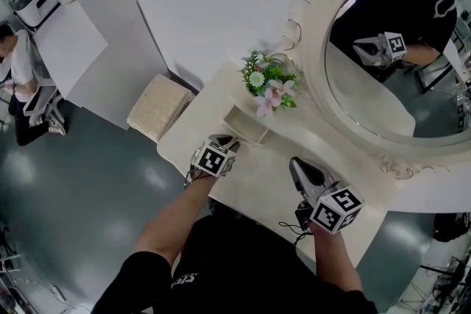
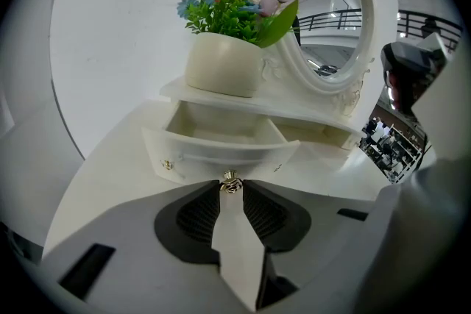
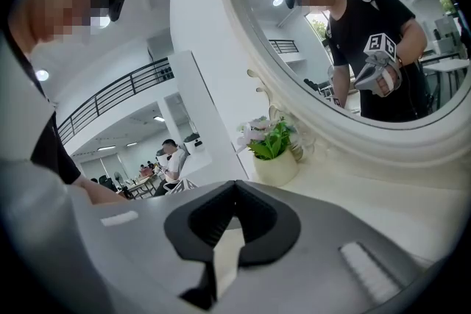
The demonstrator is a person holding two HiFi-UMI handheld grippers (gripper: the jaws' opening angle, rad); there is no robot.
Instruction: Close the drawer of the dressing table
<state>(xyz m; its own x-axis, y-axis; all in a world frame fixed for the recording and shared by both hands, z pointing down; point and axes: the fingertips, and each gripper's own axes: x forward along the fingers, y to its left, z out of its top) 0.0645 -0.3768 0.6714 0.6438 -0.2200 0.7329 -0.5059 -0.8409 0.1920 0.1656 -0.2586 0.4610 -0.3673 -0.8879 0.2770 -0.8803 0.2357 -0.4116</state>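
Head view looks down on the cream dressing table, with its oval mirror and a pot of flowers on a small raised shelf; under that shelf the drawer stands pulled out towards the person. The left gripper is right at the drawer front; the right gripper hangs over bare tabletop, apart from the drawer. As for writing, the marker cube on each gripper carries black-and-white square patterns rather than letters; a small white print on the person's dark clothing is too small to read.

Left gripper view gives what the head view cannot. Its jaws are pinched onto the little gold knob in the middle of the curved drawer front; a small gold stud sits further left on that front; a divider splits the drawer into two compartments.

Right gripper view shows that gripper's jaws closed tip to tip with nothing between them. It also catches the mirror from low down, where the person's reflection holds a gripper with its cube; off to the left, far behind the table, a seated person is at a desk.
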